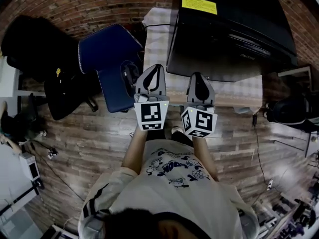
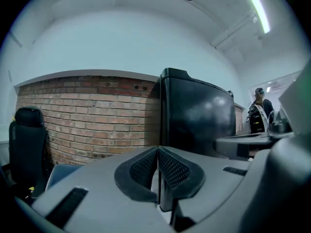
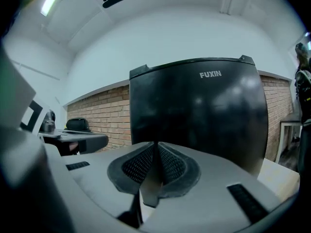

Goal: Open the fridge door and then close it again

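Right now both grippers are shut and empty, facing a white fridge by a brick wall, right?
Not quite: the fridge is black, not white, as the right gripper view shows. The left gripper and right gripper are indeed shut and empty, and the brick wall stands beside the fridge.

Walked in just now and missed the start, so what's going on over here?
A person stands facing a small black fridge that sits on a cloth-covered table, with a handheld gripper in each hand. The left gripper and right gripper both point at the fridge with jaws shut and nothing between them. Neither touches the fridge, and its door looks closed, so opening it has not started.
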`<state>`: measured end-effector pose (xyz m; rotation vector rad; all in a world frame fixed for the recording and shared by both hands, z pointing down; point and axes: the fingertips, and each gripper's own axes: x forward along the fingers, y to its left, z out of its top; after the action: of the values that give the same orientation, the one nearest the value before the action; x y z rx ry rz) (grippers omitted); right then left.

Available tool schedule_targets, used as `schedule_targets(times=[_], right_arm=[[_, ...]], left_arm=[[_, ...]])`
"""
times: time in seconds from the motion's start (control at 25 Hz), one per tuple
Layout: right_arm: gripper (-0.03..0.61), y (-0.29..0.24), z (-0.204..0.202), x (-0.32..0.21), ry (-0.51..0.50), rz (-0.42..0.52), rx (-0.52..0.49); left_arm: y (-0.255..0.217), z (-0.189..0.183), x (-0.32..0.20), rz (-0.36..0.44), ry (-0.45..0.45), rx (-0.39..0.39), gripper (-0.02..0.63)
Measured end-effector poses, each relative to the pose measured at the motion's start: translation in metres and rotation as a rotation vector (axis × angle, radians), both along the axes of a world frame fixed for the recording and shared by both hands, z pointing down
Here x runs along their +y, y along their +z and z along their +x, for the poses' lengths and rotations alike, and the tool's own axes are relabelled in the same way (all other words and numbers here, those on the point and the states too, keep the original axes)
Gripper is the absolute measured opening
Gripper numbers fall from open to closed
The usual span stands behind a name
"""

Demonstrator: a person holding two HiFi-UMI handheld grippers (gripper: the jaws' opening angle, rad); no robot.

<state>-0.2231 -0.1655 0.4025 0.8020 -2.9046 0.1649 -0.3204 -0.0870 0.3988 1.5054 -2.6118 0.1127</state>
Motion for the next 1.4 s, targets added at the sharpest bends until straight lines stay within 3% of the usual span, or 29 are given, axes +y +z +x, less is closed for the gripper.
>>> schedule_targets(times=[0.56,0.76,1.28,1.4], right_arm=[[0.043,0.016,0.0,-0.023,0.199,-0.015,0.03],[0.043,0.023,-0.002,-0.029,0.248,-0.02,0.046],[0.043,0.035,-0.008,-0.039,0.288,-0.025,0.093],[0.043,0.037,-0.01,-0.04,0.287,-0.025,0.1]], left_arm=[[0.024,-0.009,-0.046,-0.043,0.273,0.051,0.026],[0.034,-0.012,-0.055,-0.067,0.358,0.071,0.095],[0.039,-0.012,-0.07,-0.03,0.547,0.101,0.146],[0.04,-0.009,-0.072,-0.034,0.603,0.097,0.196]])
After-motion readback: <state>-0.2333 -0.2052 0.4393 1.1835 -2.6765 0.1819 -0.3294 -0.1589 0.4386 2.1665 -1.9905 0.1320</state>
